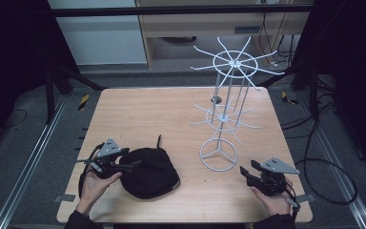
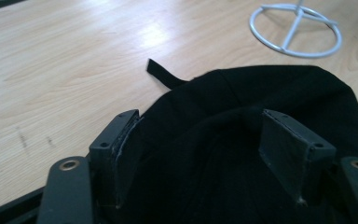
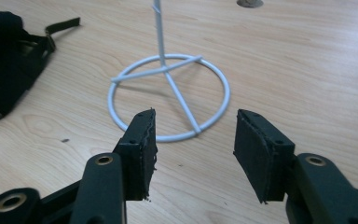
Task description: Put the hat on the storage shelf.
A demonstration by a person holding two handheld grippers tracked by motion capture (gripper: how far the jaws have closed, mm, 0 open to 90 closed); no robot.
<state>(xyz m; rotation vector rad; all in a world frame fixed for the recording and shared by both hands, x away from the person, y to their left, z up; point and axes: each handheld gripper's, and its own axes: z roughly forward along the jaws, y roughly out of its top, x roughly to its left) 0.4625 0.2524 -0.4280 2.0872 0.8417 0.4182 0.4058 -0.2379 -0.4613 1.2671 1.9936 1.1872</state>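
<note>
- Lay near the table's point(image 1: 138, 112) front left edge: one black cap point(image 1: 148, 171), its strap end point(image 2: 157, 70) sticking out onto the wood.
- Cut off by the frame in the left gripper view: the cap's near part; hidden in its dark folds, any detail of the cloth.
- Left gripper point(image 2: 200, 154): jaws spread wide over the cap, fabric between them; touching or not, impossible to tell.
- Right gripper point(image 3: 193, 154): jaws open, nothing between them, just short of the ring base.
- Counted: one white wire stand point(image 1: 224, 90), two spoked tiers, one ring base point(image 3: 168, 95); upper part cropped in both gripper views.
</note>
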